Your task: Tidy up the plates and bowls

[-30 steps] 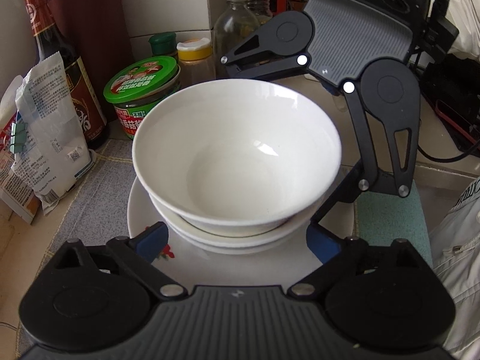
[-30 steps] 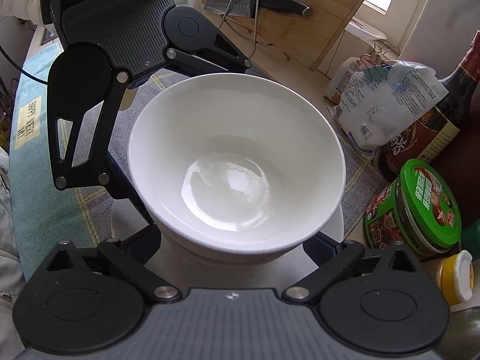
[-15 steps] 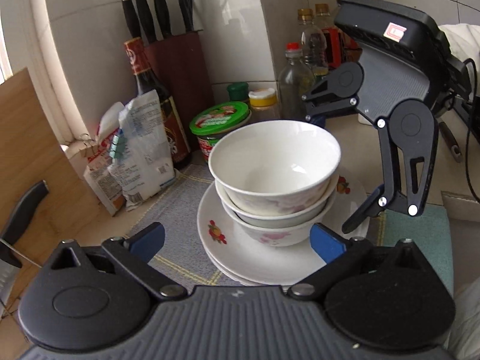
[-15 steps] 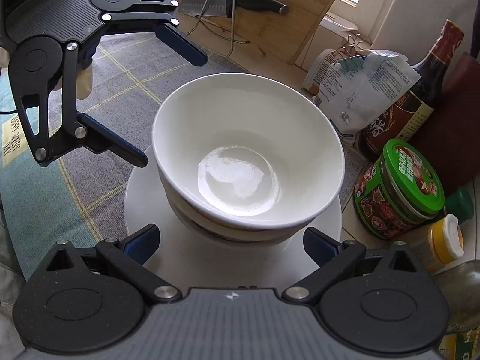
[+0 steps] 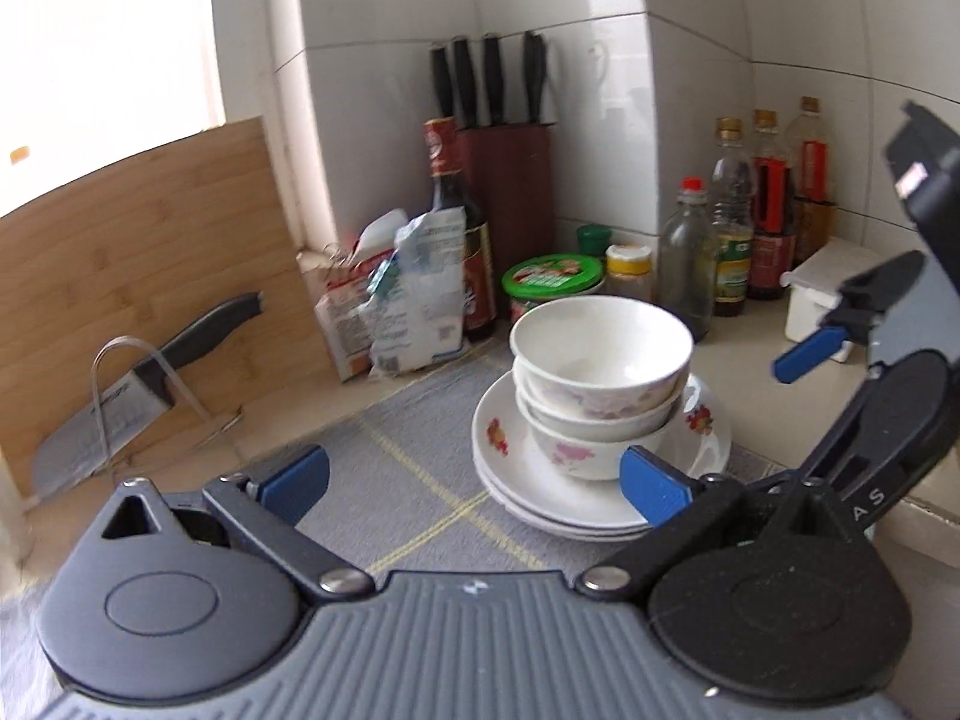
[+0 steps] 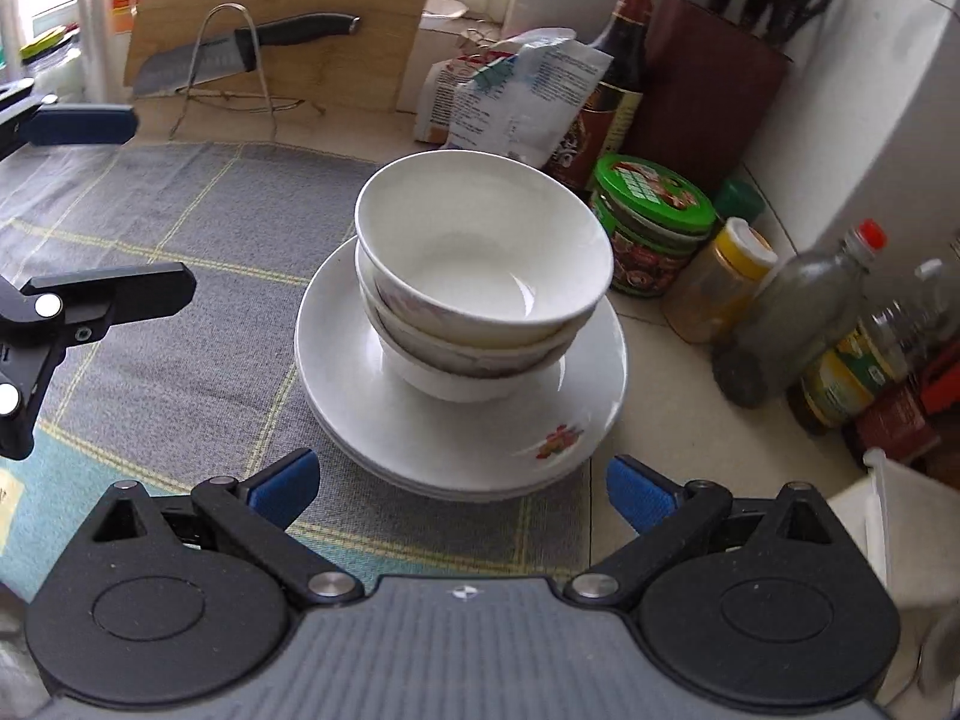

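Observation:
Three white bowls with pink flower prints sit nested (image 5: 600, 360) on a stack of white plates (image 5: 498, 450) on a grey checked mat. The same bowls (image 6: 480, 264) and plates (image 6: 420, 420) show in the right wrist view. My left gripper (image 5: 474, 480) is open and empty, a short way back from the stack. My right gripper (image 6: 459, 489) is open and empty, also back from the plates. Each gripper shows in the other's view, the right one (image 5: 840, 330) and the left one (image 6: 90, 204), both apart from the dishes.
A wooden cutting board (image 5: 138, 276) with a cleaver (image 5: 144, 372) on a wire rack stands at the left. A knife block (image 5: 504, 192), soy sauce bottle (image 5: 450, 192), bags (image 5: 402, 306), green-lidded jar (image 5: 552, 282) and several bottles (image 5: 732, 228) line the tiled wall. A white box (image 5: 822, 294) sits right.
Both grippers have pulled back and up from the bowl stack, letting go of the top bowl, which now rests nested on the others.

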Demonstrator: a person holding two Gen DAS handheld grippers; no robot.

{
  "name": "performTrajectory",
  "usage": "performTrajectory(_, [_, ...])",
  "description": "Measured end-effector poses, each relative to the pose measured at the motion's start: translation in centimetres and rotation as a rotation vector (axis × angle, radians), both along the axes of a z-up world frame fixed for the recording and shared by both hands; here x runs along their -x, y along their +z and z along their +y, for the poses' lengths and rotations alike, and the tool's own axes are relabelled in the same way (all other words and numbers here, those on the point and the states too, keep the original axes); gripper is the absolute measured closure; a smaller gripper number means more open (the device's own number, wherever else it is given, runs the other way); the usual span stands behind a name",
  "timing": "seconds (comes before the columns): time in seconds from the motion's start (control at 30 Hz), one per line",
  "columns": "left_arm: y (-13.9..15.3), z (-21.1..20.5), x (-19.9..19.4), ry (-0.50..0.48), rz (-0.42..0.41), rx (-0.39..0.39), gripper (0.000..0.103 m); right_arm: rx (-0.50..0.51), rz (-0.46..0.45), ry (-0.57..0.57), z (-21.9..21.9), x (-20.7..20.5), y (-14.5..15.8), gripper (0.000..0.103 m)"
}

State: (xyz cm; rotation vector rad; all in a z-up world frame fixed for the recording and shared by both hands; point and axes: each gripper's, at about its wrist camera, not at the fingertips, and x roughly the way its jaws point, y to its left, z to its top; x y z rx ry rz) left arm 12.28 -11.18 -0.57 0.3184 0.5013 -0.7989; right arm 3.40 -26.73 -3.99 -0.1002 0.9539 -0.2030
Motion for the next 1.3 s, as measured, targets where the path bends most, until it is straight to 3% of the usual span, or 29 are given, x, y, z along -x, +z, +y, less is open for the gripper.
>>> performTrajectory(0.17, [1.1, 2.1, 0.2, 0.061, 0.148, -0.018, 0.001, -0.062, -0.066, -0.232, 1.8, 2.8, 1.6, 0.000])
performTrajectory(0.33, [2.2, 2.8, 1.2, 0.076, 0.162, -0.058, 0.001, -0.074, -0.138, -0.313, 3.7, 4.3, 3.4, 0.000])
performTrajectory(0.57, [3.2, 3.5, 1.6, 0.097, 0.173, -0.048, 0.001, -0.068, -0.187, -0.330, 4.9, 5.4, 4.9, 0.000])
performTrajectory(1.3, [3.7, 3.7, 1.6, 0.137, 0.175, -0.034, 0.001, -0.073, -0.184, -0.349, 5.3, 5.6, 5.1, 0.000])
